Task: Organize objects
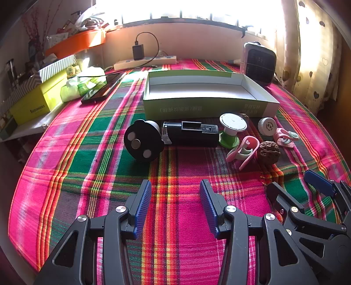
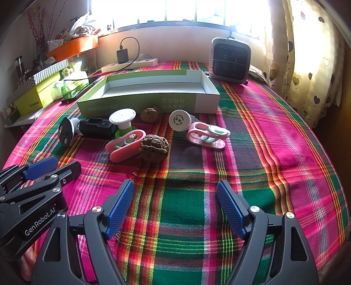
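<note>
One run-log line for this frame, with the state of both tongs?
stage: not started | left tongs: open, empty | right tongs: open, empty | box: empty | small items: on cloth, front of box

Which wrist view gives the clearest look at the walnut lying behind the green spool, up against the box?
The right wrist view: the rear walnut shows nearly whole, sitting just before the green box. In the left wrist view only a sliver of it peeks out behind the spool's white top.

Background: sunlit room, table against window wall.
Plaid tablecloth [image 2: 263, 136]; barred window [image 2: 179, 11] overexposed; heart-print curtain [image 2: 307, 65] at right.
</note>
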`<state>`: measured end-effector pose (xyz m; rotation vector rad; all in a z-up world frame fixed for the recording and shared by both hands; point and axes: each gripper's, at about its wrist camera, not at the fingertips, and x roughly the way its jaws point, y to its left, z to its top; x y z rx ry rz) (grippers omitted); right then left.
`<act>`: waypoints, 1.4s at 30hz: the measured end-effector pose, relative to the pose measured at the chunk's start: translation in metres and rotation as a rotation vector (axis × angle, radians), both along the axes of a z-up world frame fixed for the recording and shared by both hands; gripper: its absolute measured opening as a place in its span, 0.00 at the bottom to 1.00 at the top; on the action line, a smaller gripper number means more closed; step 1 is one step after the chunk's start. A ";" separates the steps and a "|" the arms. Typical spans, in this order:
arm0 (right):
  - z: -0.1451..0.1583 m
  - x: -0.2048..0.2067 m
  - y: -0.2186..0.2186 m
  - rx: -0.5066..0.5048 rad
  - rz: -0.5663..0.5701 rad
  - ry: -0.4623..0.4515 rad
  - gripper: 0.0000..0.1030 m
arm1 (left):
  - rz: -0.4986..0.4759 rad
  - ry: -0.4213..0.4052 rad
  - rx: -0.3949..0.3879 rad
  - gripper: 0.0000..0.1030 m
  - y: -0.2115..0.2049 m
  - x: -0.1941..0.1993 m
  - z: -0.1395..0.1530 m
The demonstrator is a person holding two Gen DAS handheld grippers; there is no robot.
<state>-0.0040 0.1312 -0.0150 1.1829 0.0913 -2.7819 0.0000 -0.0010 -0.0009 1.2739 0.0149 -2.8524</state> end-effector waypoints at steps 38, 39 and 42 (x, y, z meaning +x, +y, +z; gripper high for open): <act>0.005 -0.006 0.014 -0.069 0.144 -0.029 0.76 | -0.069 -0.008 0.094 0.43 -0.044 -0.009 0.004; 0.005 -0.008 0.014 -0.067 0.143 -0.031 0.76 | -0.060 -0.005 0.094 0.43 -0.048 -0.011 0.005; 0.006 -0.012 0.013 -0.061 0.155 -0.033 0.76 | -0.054 0.001 0.113 0.43 -0.056 -0.017 0.006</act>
